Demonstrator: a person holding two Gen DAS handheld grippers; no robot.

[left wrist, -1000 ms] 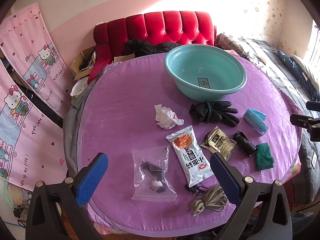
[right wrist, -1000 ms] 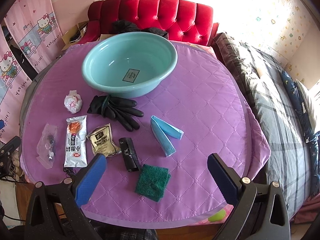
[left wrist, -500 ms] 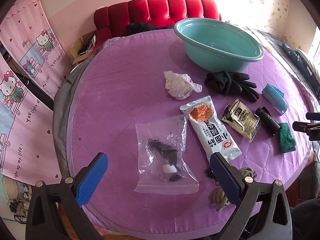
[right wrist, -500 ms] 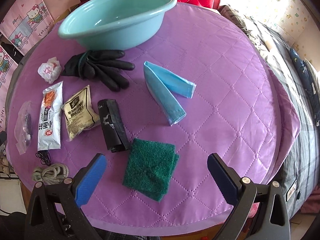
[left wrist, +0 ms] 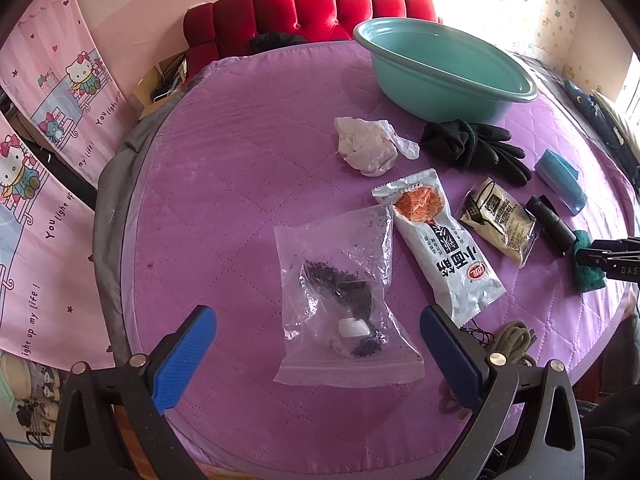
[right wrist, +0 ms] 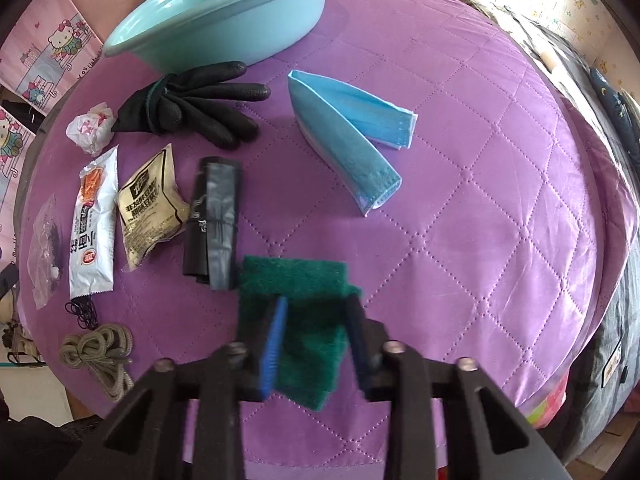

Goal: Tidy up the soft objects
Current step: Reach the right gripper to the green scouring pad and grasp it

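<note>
A green scouring pad (right wrist: 296,308) lies near the front edge of the purple quilted table (right wrist: 460,208). My right gripper (right wrist: 316,320) is down over it, its blurred jaws closing on either side, the pad still flat. My left gripper (left wrist: 316,332) is open and empty above a clear zip bag (left wrist: 340,292) of dark bits. A teal basin (left wrist: 444,76) stands at the back; it also shows in the right wrist view (right wrist: 216,16). Black gloves (right wrist: 192,104), a folded blue face mask (right wrist: 352,132) and a crumpled white plastic bag (left wrist: 368,144) lie in front of it.
A white snack packet (left wrist: 436,248), a tan packet (left wrist: 496,220), a black bag roll (right wrist: 212,220), a coiled grey cord (right wrist: 100,352) and thin black hair ties (right wrist: 82,312) lie along the front. A red sofa (left wrist: 312,12) is behind, a bed (right wrist: 600,92) at right.
My right gripper has dropped down onto the green pad and its jaws have narrowed around it. My left gripper has moved lower and closer over the zip bag, still open.
</note>
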